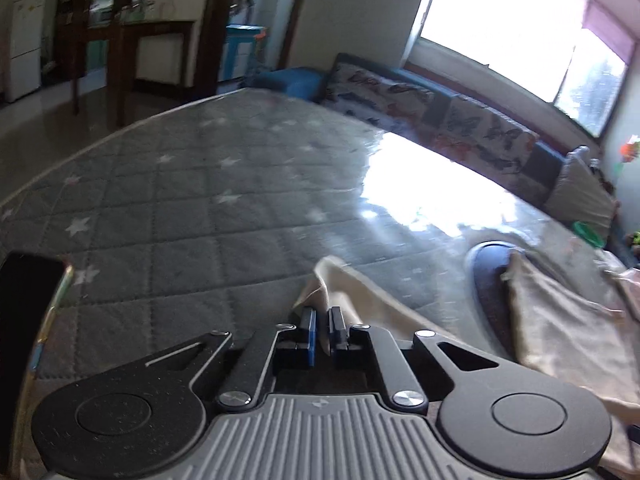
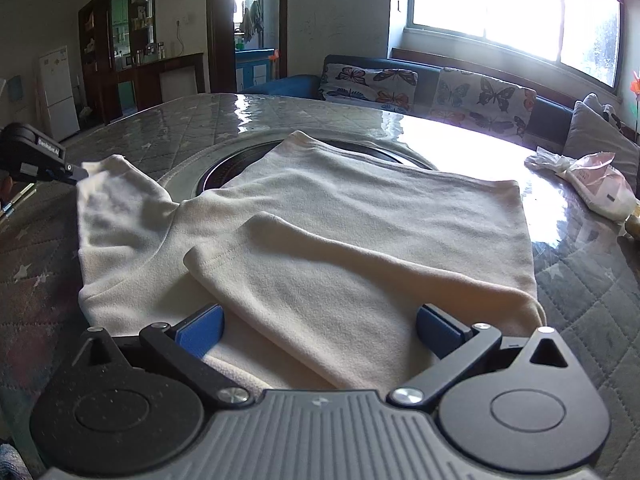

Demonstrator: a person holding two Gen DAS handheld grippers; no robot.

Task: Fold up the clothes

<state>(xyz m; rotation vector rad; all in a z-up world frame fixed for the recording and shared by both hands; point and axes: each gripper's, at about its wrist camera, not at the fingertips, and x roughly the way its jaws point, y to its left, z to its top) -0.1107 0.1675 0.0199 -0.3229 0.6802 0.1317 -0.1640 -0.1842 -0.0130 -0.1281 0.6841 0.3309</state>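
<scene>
Left wrist view: the left claw (image 1: 323, 326) at lower centre is pinched on a cream sleeve tip (image 1: 326, 280), above the quilted tabletop (image 1: 180, 200).

Right wrist view: the right claw (image 2: 320, 332) is spread wide, its blue pads astride the folded sleeve of the cream garment (image 2: 320, 232), which lies flat mid-frame; the pads press on nothing.

Your two wrist cameras, low over the quilted table (image 1: 180, 184).
Each faces forward and down along its fingers; both catch the cream garment (image 2: 320, 232) and sofa (image 2: 440, 88).
</scene>
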